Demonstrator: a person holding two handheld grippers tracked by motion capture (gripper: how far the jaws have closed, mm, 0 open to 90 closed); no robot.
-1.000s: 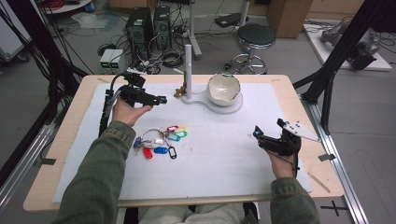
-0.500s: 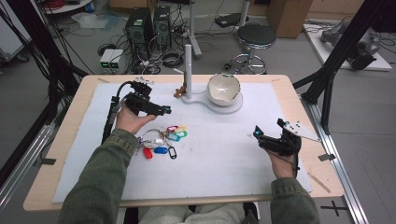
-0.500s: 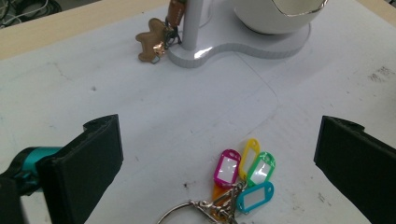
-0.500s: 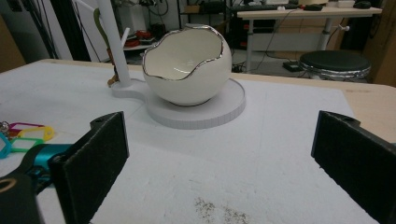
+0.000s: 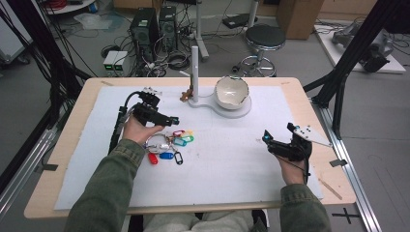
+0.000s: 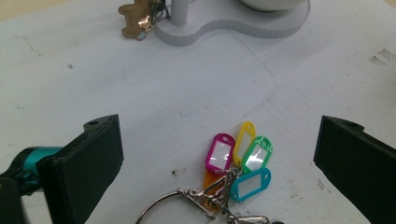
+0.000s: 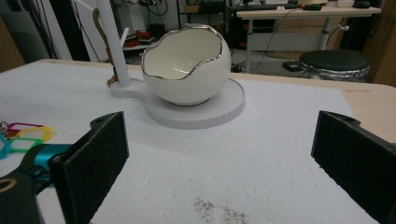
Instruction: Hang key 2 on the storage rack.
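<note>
The left tongs (image 5: 170,119) hang just above the bunch of key tags (image 6: 236,165), jaws spread wide and holding nothing; the left hand (image 5: 138,128) carries them low, forearm coming in over the counter (image 5: 72,116). The tags are small plastic ovals in pink, yellow, green and blue on a metal ring, lying on the white mat (image 5: 232,154). The right tongs (image 5: 269,140) rest well apart, also wide open and empty, pointing toward the glossy egg-shaped bowl (image 7: 187,65) on its white stand (image 7: 224,112).
</note>
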